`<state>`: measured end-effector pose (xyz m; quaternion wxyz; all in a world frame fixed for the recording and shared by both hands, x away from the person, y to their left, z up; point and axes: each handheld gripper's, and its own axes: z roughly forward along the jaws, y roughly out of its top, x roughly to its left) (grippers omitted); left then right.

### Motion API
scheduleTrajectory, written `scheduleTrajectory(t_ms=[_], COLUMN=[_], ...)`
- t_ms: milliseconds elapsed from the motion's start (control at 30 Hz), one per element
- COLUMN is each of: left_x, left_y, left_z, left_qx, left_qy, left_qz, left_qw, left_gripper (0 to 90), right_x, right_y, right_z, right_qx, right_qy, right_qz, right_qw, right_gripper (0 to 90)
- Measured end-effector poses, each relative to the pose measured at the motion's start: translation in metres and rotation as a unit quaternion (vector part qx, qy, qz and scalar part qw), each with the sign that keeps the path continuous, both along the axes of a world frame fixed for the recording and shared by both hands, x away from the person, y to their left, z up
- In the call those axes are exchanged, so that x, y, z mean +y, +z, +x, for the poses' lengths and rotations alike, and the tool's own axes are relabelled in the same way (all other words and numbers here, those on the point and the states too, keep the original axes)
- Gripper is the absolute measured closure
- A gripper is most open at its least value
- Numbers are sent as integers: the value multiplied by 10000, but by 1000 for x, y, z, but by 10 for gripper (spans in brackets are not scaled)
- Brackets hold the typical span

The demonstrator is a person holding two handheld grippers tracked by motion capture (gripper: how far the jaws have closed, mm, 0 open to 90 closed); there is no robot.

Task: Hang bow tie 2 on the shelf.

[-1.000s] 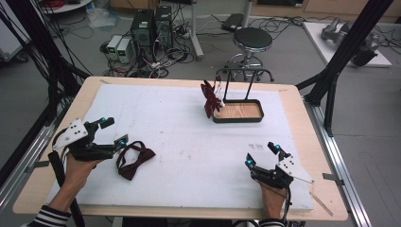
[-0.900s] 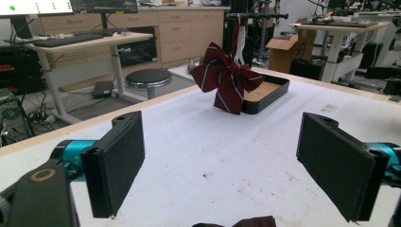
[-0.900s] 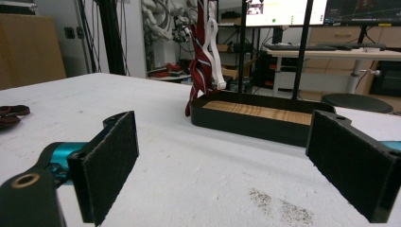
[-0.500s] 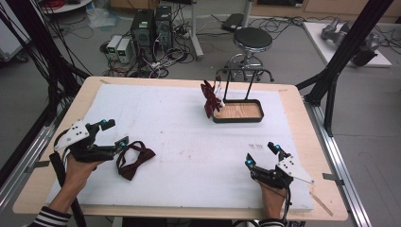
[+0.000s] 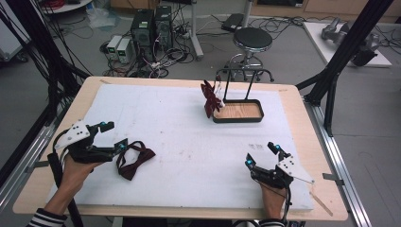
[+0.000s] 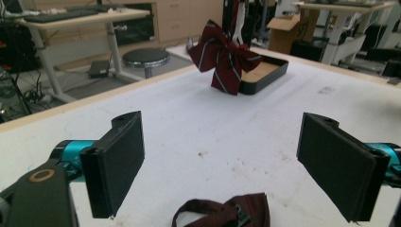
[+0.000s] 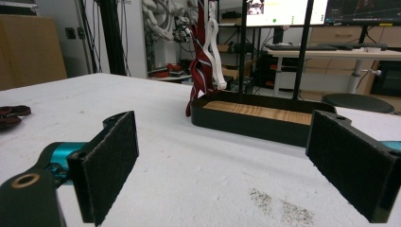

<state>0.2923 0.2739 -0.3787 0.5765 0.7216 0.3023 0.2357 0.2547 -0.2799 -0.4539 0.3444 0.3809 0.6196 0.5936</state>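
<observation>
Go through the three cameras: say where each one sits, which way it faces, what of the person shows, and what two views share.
High view: above the person's side of the table, looking forward and down; both forearms and hands, left tool and right tool show.
Left gripper view: rides the left tool, over the dark red bow tie toward the striped bow tie; open jaws show.
Right gripper view: rides the right tool, facing the black stand's tray; open jaws show.
Shared: both gripper views see the striped bow tie hanging at the tray.

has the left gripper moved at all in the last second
Yes, slightly: the left gripper has eased right, its jaw tip now at the bow tie lying on the white mat.
</observation>
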Motion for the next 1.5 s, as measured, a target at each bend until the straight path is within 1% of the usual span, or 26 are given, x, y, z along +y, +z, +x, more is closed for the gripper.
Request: scheduleTrajectory(t_ms=[67,100,167,200,300,367,533,600,633,667,733,800,833,933,1033,1100,1167,1267,1300,1367,1500], left_x=[-1,-3,-4,-5,-7,-7,-10,-12,-13,-14,-17,-20,-22,-26,-31,-34,-37,-41,-42,-44,-47], left_y=[0,1,2,2,3,3,1,0,-1,-2,-4,-6,-7,-9,-12,-14,-17,-22,-24,-27,-32], left_z=[-1,-2,-3,-4,-7,-9,-14,-17,-18,-18,-19,-19,-20,-20,-20,-21,-21,-21,-21,-20,-19], left_qx=[83,125,244,263,373,455,709,704,751,808,901,1000,1057,1195,1333,1402,1475,1693,1743,1844,1998], left_qy=[0,38,-9,-21,-25,-20,9,3,2,-14,6,-39,-53,-153,-229,-263,-314,-457,-459,-486,-445], left_qz=[92,167,267,308,499,553,813,952,1022,1085,1283,1413,1466,1560,1769,1840,1946,2109,2138,2235,2373], left_qw=[9999,9998,9993,9992,9981,9974,9942,9930,9919,9908,9876,9849,9835,9804,9749,9725,9692,9617,9601,9559,9496], left_gripper=[164,164,164,164,165,165,166,171,182,192,193,194,195,205,215,221,237,269,274,284,309], right_x=[0,0,0,0,0,-1,-1,-1,0,0,-1,-1,-1,-1,-1,-1,-1,-1,-1,-1,-1], right_y=[0,0,0,0,0,0,0,0,0,0,0,0,0,0,0,0,0,0,0,0,0], right_z=[0,0,0,0,0,0,0,0,0,0,0,0,0,0,0,0,0,0,0,0,0], right_qx=[-3,-17,-16,-15,-16,-17,-32,-19,-25,-30,-27,-27,-38,-30,-45,-65,-45,-68,-47,-30,-46], right_qy=[-2,0,-1,3,2,3,7,4,9,9,9,11,10,10,8,3,5,6,0,8,8], right_qz=[3,-9,-3,1,2,-2,-5,-3,-1,-1,2,3,-6,-1,-3,-18,-5,-12,5,29,17], right_qw=[10000,10000,10000,10000,10000,10000,10000,10000,10000,10000,10000,10000,10000,10000,10000,10000,10000,10000,10000,10000,10000], right_gripper=[94,94,94,94,94,94,94,94,94,94,94,94,94,94,94,94,94,94,94,94,94])
